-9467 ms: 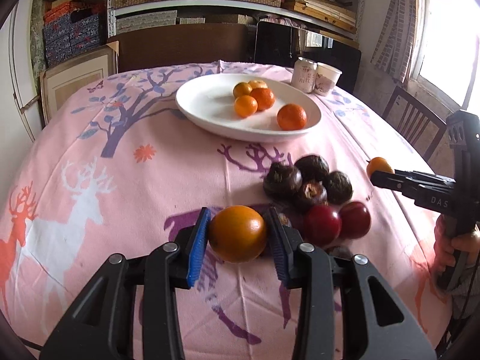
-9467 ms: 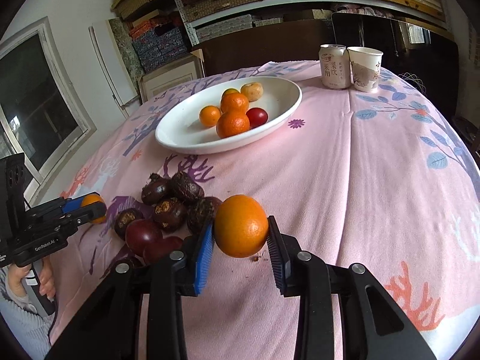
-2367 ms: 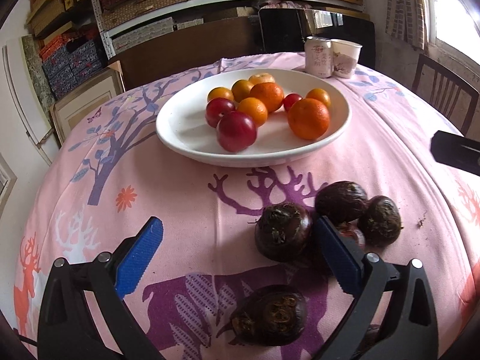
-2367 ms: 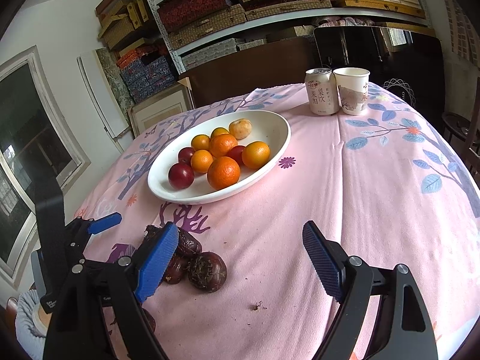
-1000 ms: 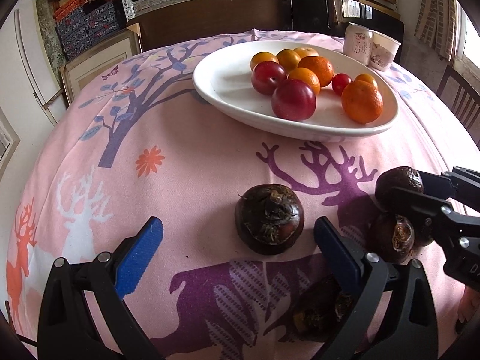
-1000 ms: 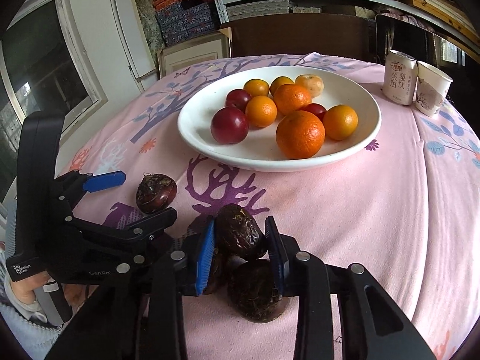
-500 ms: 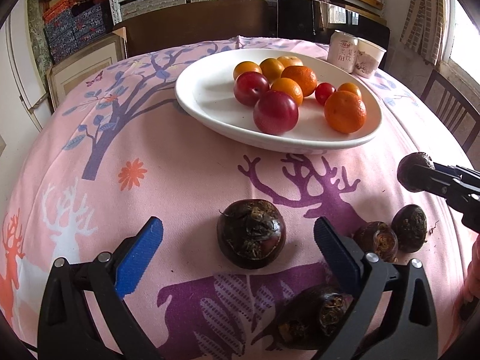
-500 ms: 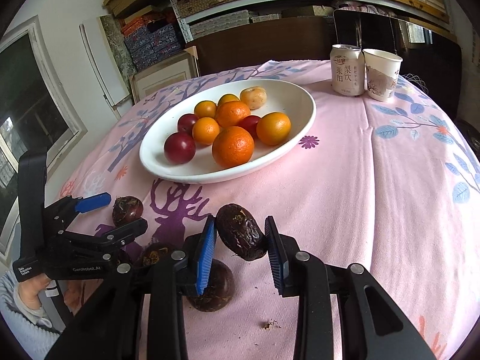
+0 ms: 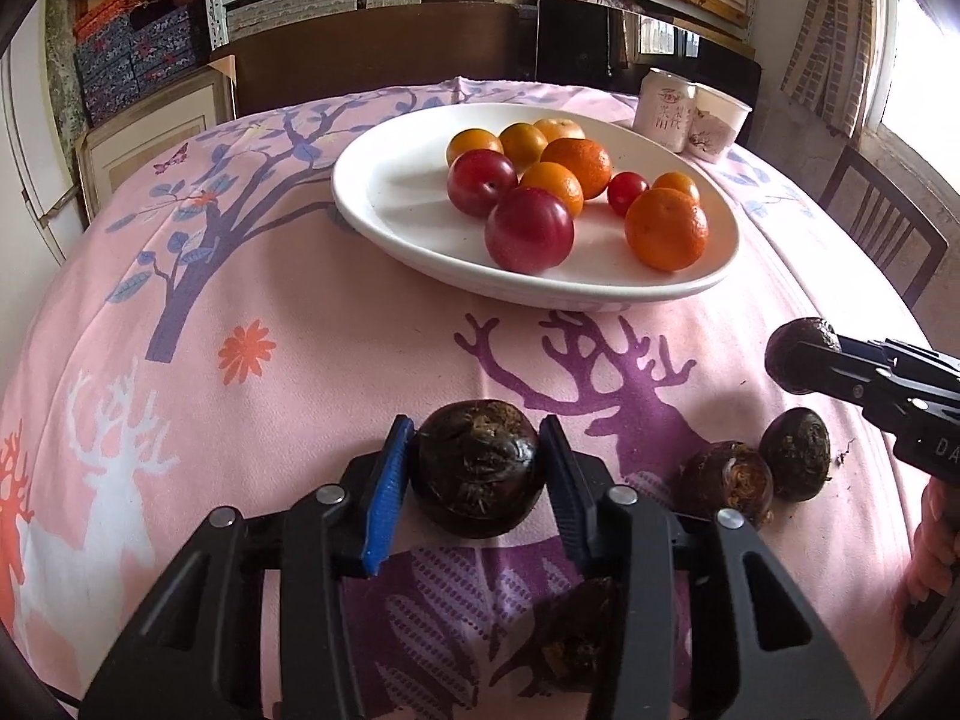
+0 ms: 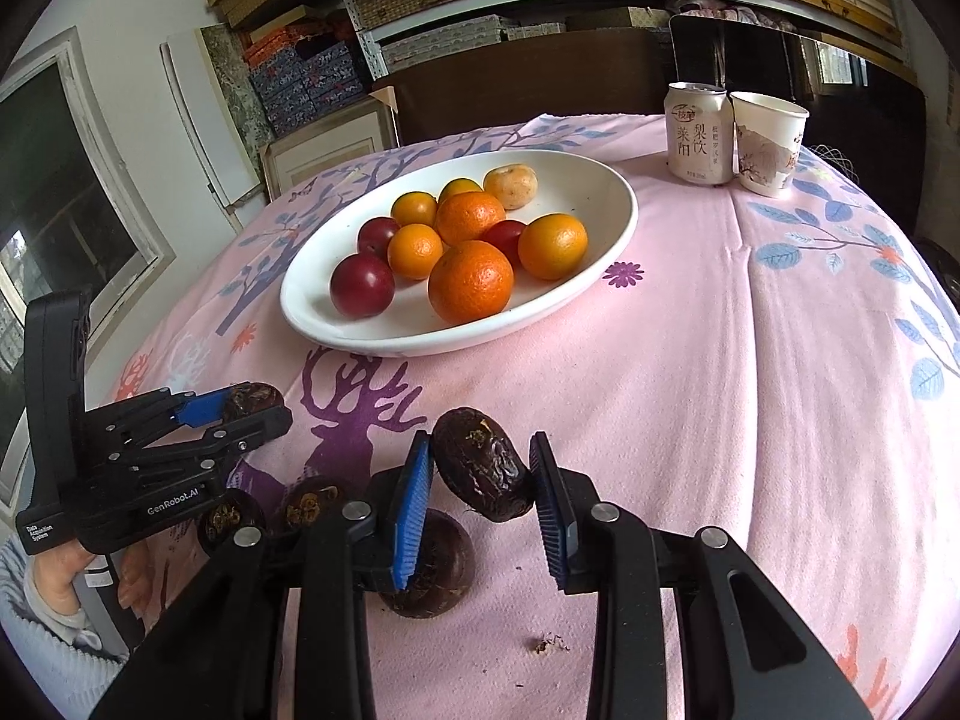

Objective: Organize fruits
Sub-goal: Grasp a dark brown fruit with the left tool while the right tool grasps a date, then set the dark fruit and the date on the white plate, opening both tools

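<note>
Your pink-clothed surface carries one white plate holding nine fruits. Five dark water chestnuts show: your left tongs, just closed, clamp one at lower centre; your right tongs clamp another. A third lies half hidden beneath.

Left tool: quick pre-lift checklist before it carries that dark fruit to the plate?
1. Left tool closed on the dark fruit: ok, its jaws have just been closing and the pads now sit against both sides.
2. Fruit centred between the pads: ok.
3. Fruit lifted off the tablecloth: not ok, it looks still down.
4. Free space on the white plate: ok, left part bare.
5. Right tool clear of the path: ok, off to the right, holding its own dark fruit.
6. Grip firmness: cannot tell.
</note>
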Demonstrator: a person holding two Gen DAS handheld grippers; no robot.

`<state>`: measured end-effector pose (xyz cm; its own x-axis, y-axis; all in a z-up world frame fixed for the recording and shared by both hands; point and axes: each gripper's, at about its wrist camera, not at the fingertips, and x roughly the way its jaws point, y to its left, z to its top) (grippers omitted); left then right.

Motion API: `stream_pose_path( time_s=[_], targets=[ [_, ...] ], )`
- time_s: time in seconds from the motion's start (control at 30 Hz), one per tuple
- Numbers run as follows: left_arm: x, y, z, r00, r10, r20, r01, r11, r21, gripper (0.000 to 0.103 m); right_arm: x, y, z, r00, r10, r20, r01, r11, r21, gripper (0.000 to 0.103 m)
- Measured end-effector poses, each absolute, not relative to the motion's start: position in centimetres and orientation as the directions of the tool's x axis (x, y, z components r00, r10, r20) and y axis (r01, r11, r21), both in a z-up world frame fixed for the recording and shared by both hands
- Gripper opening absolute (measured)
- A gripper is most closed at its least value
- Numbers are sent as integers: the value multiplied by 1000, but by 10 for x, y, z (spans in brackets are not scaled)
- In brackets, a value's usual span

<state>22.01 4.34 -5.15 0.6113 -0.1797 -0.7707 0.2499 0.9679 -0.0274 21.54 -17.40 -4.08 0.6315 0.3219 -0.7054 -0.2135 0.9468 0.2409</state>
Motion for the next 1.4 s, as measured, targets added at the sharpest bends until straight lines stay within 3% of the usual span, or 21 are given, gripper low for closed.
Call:
stream_pose_path(
  time_s=[0.47,0.73,0.93,0.97,1.03,1.07,1.2,1.27,1.4],
  targets=[
    [196,50,-8,726,-205,-657,225,973,-55,42,193,-194,-18,696,361,-621,-215,929,300,33],
    [255,46,17,732,-200,-652,205,976,-69,42,229,-176,11,692,391,-607,-253,919,304,33],
    [300,40,4,723,-202,-661,192,977,-89,43,271,-132,9,673,424,-606,-301,906,299,34],
    [304,40,-1,720,-201,-665,189,978,-90,51,277,-127,6,673,414,-613,-299,910,286,35],
    [307,40,-8,713,-180,-677,189,980,-61,70,283,-125,-2,676,395,-622,-294,919,264,57],
    [306,41,-9,723,-161,-672,181,983,-41,74,282,-128,-3,687,383,-617,-281,924,261,58],
    [299,52,-3,739,-168,-653,166,984,-64,78,277,-145,-1,695,386,-607,-251,921,299,58],
    [287,58,3,760,-157,-630,150,987,-65,92,268,-152,1,700,384,-603,-244,921,303,64],
    [260,67,7,788,-130,-602,120,991,-56,96,247,-168,-3,713,376,-592,-216,921,325,70]
  ],
)
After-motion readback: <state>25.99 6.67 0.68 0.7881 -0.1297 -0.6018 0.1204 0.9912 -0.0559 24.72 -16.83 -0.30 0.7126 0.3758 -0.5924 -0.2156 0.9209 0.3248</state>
